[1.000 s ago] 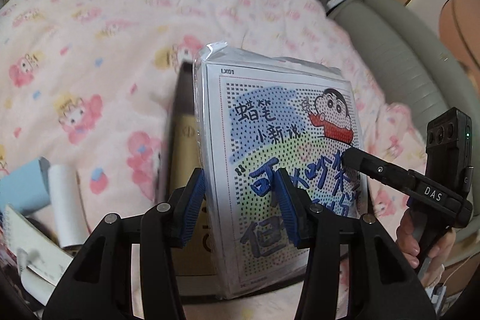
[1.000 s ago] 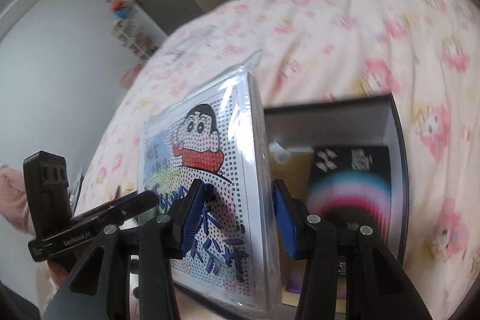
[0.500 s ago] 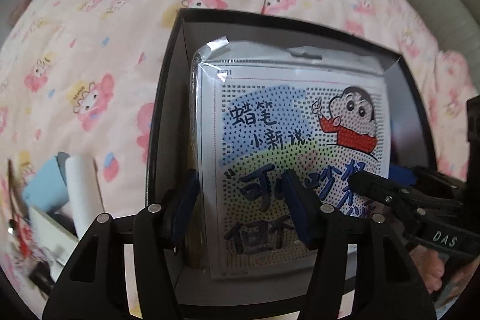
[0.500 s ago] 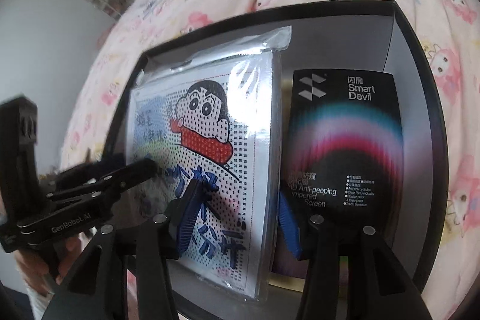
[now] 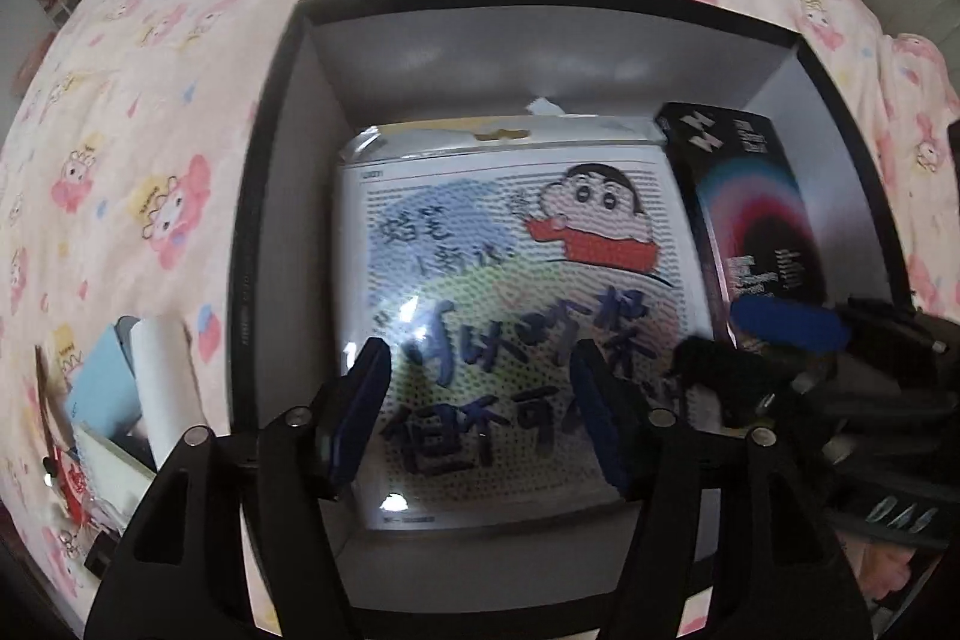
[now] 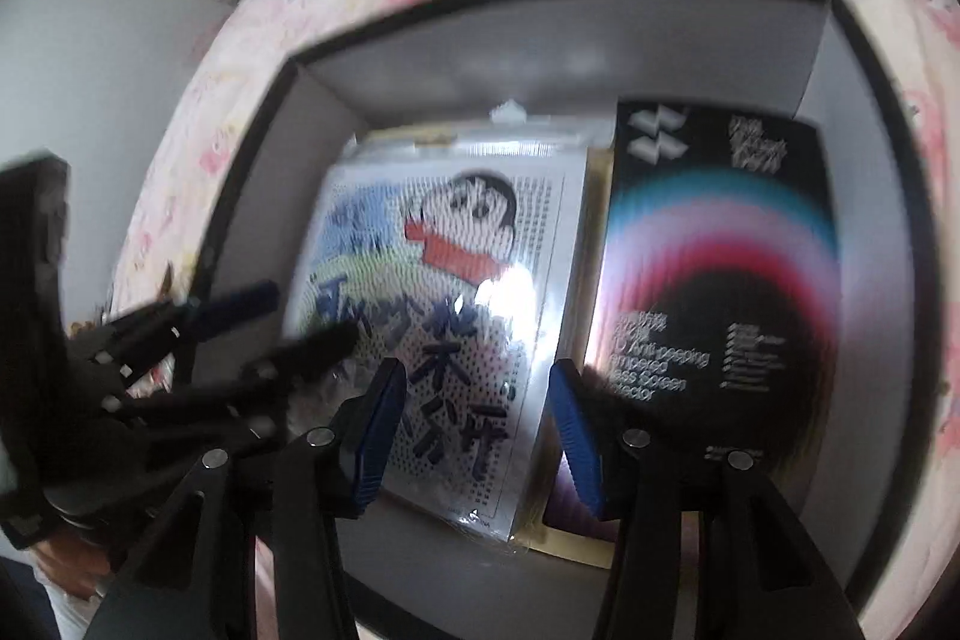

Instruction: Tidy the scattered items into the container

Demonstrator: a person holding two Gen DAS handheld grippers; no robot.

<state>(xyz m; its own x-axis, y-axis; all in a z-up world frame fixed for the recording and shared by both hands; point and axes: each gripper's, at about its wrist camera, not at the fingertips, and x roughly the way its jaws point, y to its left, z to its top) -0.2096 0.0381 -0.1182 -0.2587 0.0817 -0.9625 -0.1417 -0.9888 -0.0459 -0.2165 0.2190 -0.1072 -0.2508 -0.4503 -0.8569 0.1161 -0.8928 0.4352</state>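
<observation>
Inside the black box (image 5: pixel 270 196), beside the dark carton (image 5: pixel 762 214), your cartoon packet (image 5: pixel 516 304) had dropped flat; left gripper (image 5: pixel 480 412) was spreading wider, right gripper (image 6: pixel 477 430) parted, neither pinching it.

My left gripper (image 5: pixel 480 412) is matte black plastic with ribbed blue pads (image 5: pixel 360 418) and silver screw heads along its fingers. The right gripper (image 6: pixel 477 424) matches it: black arms, blue pads, round silver screws (white lettering on its body, seen from the left camera, blurred).
</observation>
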